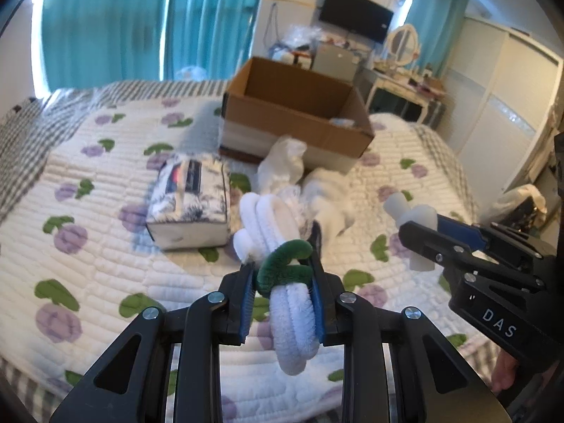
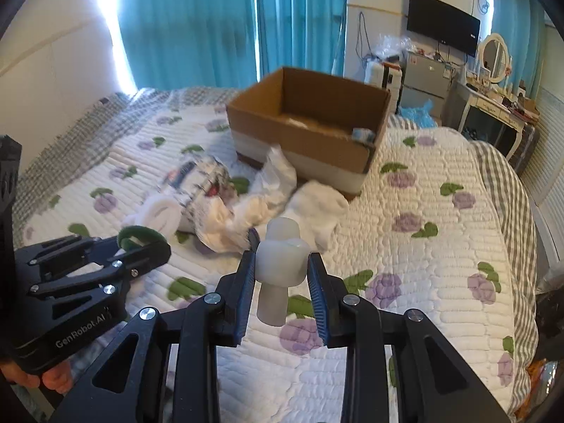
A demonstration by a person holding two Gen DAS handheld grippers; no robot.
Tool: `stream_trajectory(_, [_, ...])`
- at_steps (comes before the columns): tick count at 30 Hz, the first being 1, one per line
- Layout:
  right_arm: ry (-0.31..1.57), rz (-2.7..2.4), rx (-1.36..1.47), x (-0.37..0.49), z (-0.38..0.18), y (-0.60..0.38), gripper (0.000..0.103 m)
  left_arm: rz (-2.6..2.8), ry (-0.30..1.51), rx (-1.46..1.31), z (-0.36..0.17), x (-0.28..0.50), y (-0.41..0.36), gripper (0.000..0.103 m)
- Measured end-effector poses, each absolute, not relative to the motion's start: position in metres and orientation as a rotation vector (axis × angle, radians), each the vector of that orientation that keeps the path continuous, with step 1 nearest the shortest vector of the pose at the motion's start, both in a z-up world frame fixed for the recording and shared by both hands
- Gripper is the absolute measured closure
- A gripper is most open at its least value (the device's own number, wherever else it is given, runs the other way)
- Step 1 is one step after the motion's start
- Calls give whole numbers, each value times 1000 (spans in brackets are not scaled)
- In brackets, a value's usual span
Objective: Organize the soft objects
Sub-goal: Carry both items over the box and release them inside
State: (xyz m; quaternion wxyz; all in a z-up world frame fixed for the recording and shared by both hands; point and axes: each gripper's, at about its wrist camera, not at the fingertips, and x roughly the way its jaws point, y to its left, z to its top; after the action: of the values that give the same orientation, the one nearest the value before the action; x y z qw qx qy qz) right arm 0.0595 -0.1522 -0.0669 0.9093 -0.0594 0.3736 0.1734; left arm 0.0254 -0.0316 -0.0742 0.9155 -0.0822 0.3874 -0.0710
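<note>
Teal curtains and a wall-mounted black television back a bedroom whose bed carries a white quilted bedspread printed with purple flowers and green leaves. On it stands an open brown cardboard box, nearly empty, with 1 small item in its near right corner.

Just in front of that box lie crumpled white cloths, and to the box's front left a blue-and-white patterned tissue pack.

Nearer the cameras than the box, the left gripper is closed on a fuzzy white looped bundle with a dark green band, and the right gripper is narrowly closed on a white rubbery spool-shaped piece; both pieces hang clear of the bedspread.

Carrying both to the box looks like the step in hand. Keep each grip firm, clear the box's near wall, and let go only above its floor, apart from the corner item. The long bundle droops, so lift it high enough not to snag the rim.
</note>
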Motion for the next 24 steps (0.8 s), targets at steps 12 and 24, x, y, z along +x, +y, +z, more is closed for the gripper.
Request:
stream_trajectory(12, [645,375,-123,74,-9,-152,74,-197,658,-106,-6,39,-20,77])
stream_trajectory(24, [537,354,-148,159,42,-152,74,-248,568,7,48,128,-24,77])
